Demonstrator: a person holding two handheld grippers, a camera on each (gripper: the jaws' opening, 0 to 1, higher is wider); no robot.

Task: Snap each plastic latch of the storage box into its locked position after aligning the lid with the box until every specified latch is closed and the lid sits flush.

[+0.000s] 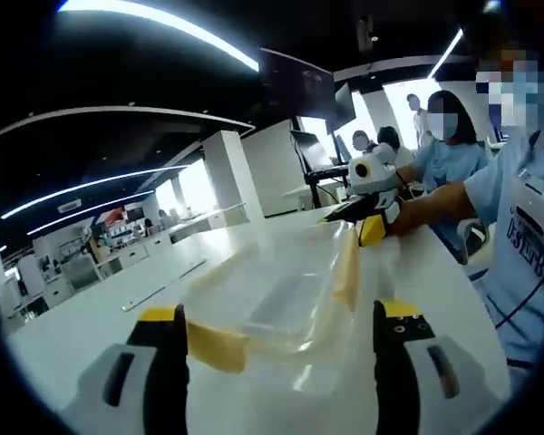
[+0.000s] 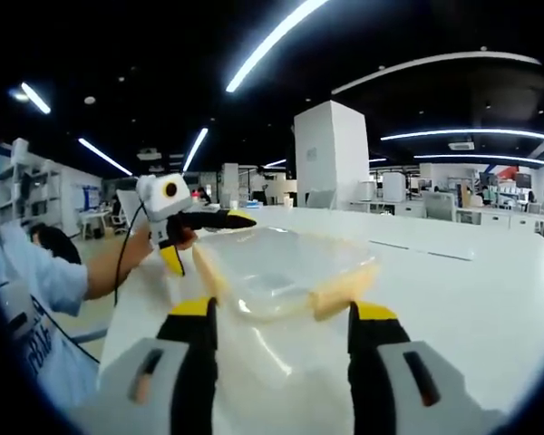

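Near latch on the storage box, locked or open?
Open, it seems: in the left gripper view the yellow latch splays outward from the clear storage box instead of lying flat against its side.

left gripper (image 1: 281,349) jaws apart, straddling storage box (image 1: 272,299) | right gripper (image 1: 367,217) at far latch (image 1: 347,267)

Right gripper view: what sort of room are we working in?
Probably an open-plan office or lab: long white table, linear ceiling lights, a white pillar, and desks with monitors behind.
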